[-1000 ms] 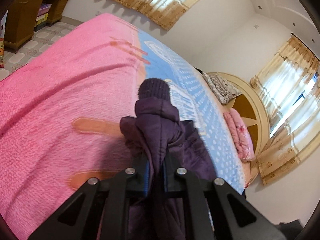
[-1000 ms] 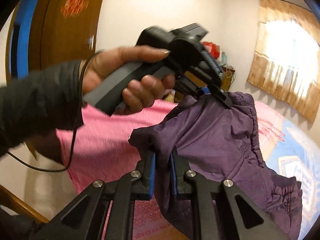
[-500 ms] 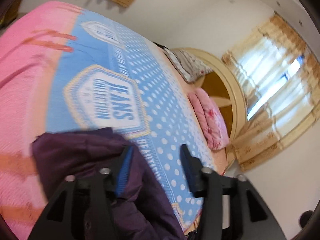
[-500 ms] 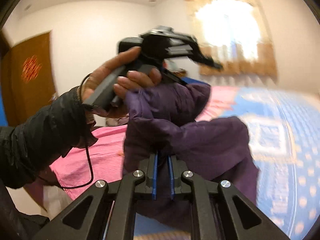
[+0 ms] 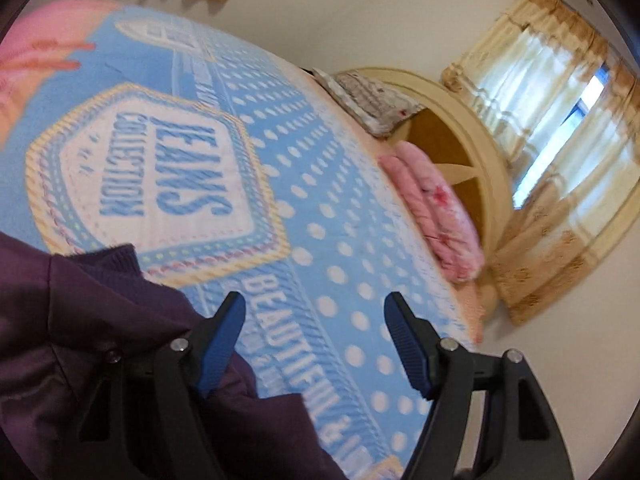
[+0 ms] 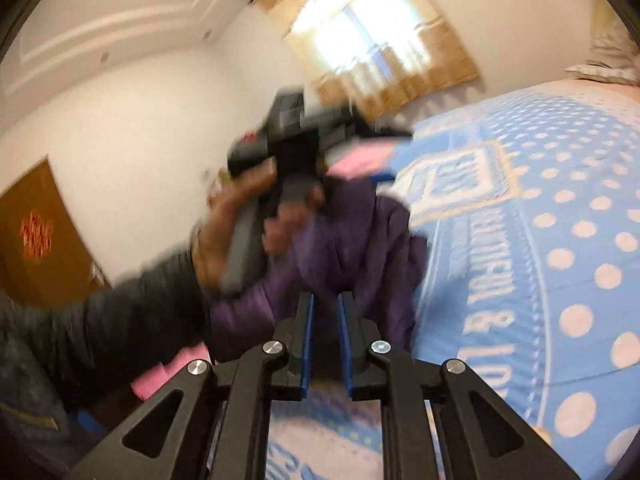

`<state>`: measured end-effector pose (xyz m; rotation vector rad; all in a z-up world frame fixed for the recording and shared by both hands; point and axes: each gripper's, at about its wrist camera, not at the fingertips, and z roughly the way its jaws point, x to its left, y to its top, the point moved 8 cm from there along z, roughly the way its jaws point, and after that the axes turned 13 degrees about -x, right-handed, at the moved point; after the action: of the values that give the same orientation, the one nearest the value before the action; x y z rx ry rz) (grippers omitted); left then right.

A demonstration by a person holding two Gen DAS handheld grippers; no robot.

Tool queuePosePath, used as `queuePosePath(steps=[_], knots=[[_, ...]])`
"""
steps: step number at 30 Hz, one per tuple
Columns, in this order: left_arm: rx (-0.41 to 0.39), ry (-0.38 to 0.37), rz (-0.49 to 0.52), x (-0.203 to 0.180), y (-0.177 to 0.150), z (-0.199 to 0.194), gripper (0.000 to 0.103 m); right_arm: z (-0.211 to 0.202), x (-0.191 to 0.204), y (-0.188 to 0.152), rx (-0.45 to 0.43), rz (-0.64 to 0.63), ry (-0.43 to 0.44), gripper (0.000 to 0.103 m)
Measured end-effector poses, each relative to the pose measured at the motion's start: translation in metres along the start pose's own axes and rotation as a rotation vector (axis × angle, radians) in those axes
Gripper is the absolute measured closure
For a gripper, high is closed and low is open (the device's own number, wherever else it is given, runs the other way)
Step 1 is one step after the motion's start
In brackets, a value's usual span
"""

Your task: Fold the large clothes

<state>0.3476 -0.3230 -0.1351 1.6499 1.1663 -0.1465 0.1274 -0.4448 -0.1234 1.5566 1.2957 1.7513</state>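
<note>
The purple padded jacket (image 5: 80,320) lies bunched at the lower left of the left wrist view, on the blue dotted blanket (image 5: 328,184). My left gripper (image 5: 314,320) has its jaws opening wide, and only blanket shows between them. Its left finger (image 5: 224,336) rests just over the jacket's edge. In the right wrist view the jacket (image 6: 360,248) piles up right at my right gripper (image 6: 326,308). Those jaws stand almost together and are just starting to part, with the cloth at their tips. A hand (image 6: 240,216) in a dark sleeve holds the blurred left gripper behind the jacket.
A folded pink quilt (image 5: 436,220) and a patterned pillow (image 5: 368,96) lie by the round cream headboard (image 5: 480,152). The pink part of the blanket (image 5: 36,52) is at far left. Curtained windows (image 5: 560,92) fill the right, and a brown door (image 6: 36,240) stands behind.
My left gripper let go of the jacket and opened wide. Both grippers swung from the pink end toward the blue end of the bed. The jacket came down onto the blanket.
</note>
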Motion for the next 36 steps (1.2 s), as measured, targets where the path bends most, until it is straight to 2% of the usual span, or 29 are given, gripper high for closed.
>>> queuePosePath(steps=[4,6,8,9,12,14,15,18,22,24,26,28,29,30,31,32,36], knots=[[0.013,0.06,0.045,0.001,-0.005,0.014,0.029,0.028,0.04,0.019,-0.008,-0.022,0.052,0.091],[0.011,0.061,0.052,0.0,-0.005,0.012,0.029,0.058,0.064,0.004,0.049,-0.021,0.066,0.091],[0.011,0.047,0.034,0.0,-0.005,0.012,0.029,0.076,0.057,-0.015,0.147,-0.035,0.0,0.091],[0.008,0.04,0.017,0.001,-0.002,0.01,0.029,0.083,0.063,-0.027,0.183,-0.013,0.001,0.091],[-0.027,0.041,-0.035,0.01,0.014,-0.009,0.028,0.084,0.056,-0.034,0.209,0.05,0.009,0.091],[-0.05,0.028,-0.057,0.011,0.023,-0.027,0.027,0.083,0.056,-0.033,0.225,0.034,-0.017,0.091],[-0.063,0.034,-0.042,0.01,0.028,-0.041,0.022,0.086,0.059,-0.039,0.232,0.02,-0.026,0.091],[-0.175,0.111,0.068,0.011,0.036,-0.097,0.0,0.086,0.062,-0.05,0.245,-0.023,-0.056,0.093],[-0.288,0.228,0.184,0.026,0.018,-0.153,0.0,0.084,0.063,-0.051,0.25,-0.065,-0.08,0.093],[-0.296,0.294,0.209,0.045,-0.004,-0.163,0.0,0.08,0.072,-0.045,0.227,-0.091,-0.08,0.091],[-0.255,0.323,0.201,0.062,-0.031,-0.154,0.0,0.082,0.082,-0.029,0.188,-0.142,-0.094,0.091],[-0.212,0.343,0.193,0.072,-0.049,-0.14,0.0,0.089,0.097,-0.015,0.179,-0.198,-0.11,0.077],[-0.231,0.383,0.231,0.072,-0.053,-0.136,0.0,0.093,0.104,-0.006,0.156,-0.232,-0.13,0.048],[-0.244,0.393,0.263,0.069,-0.053,-0.136,0.0,0.097,0.108,0.003,0.117,-0.258,-0.156,0.019],[-0.243,0.386,0.272,0.066,-0.051,-0.134,0.0,0.1,0.113,0.014,0.067,-0.288,-0.177,0.014],[-0.233,0.383,0.267,0.066,-0.049,-0.131,0.0,0.106,0.117,0.02,0.057,-0.304,-0.181,0.014],[-0.219,0.381,0.269,0.067,-0.047,-0.129,0.0,0.144,0.114,0.032,0.085,-0.323,-0.264,0.014]])
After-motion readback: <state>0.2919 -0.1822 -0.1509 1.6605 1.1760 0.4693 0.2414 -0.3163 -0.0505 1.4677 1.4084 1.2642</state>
